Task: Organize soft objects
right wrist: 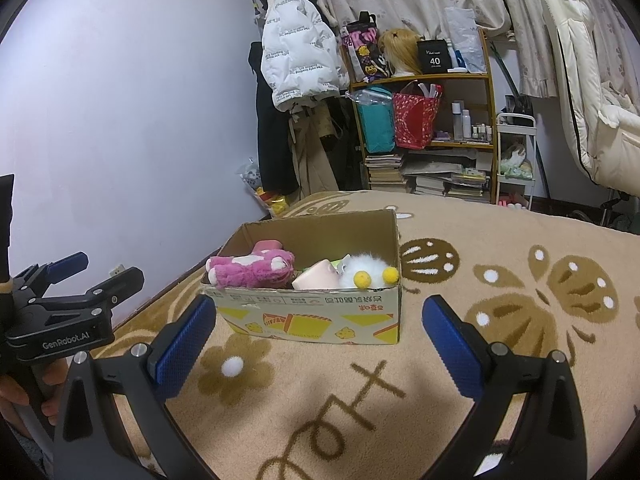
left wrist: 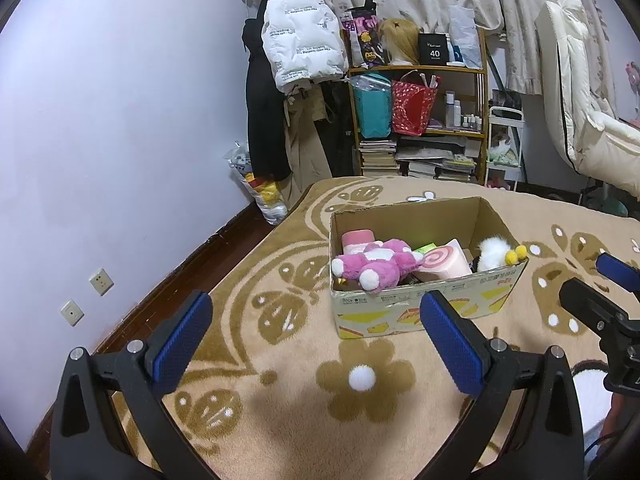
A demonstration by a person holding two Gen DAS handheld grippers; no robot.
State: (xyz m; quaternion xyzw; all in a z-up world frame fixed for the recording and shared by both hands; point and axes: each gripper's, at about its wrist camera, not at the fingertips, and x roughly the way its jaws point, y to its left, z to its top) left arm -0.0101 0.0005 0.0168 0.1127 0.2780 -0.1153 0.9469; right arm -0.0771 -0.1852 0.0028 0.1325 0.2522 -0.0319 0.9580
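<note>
An open cardboard box (left wrist: 420, 312) stands on a beige patterned blanket. In it lie a pink plush toy (left wrist: 372, 264), a pink swirl cushion (left wrist: 444, 262) and a white fluffy toy with yellow feet (left wrist: 496, 254). The box (right wrist: 312, 316) also shows in the right wrist view with the pink plush (right wrist: 252, 270) and white toy (right wrist: 366, 268). My left gripper (left wrist: 316, 338) is open and empty, in front of the box. My right gripper (right wrist: 320, 338) is open and empty, also in front of the box. Each gripper shows at the edge of the other's view.
The blanket (left wrist: 280, 420) covers a bed beside a lilac wall (left wrist: 120, 120). Behind stand a shelf (left wrist: 420, 120) with bags, books and bottles, hanging coats (left wrist: 300, 40), and a white chair (left wrist: 580, 100) at the right.
</note>
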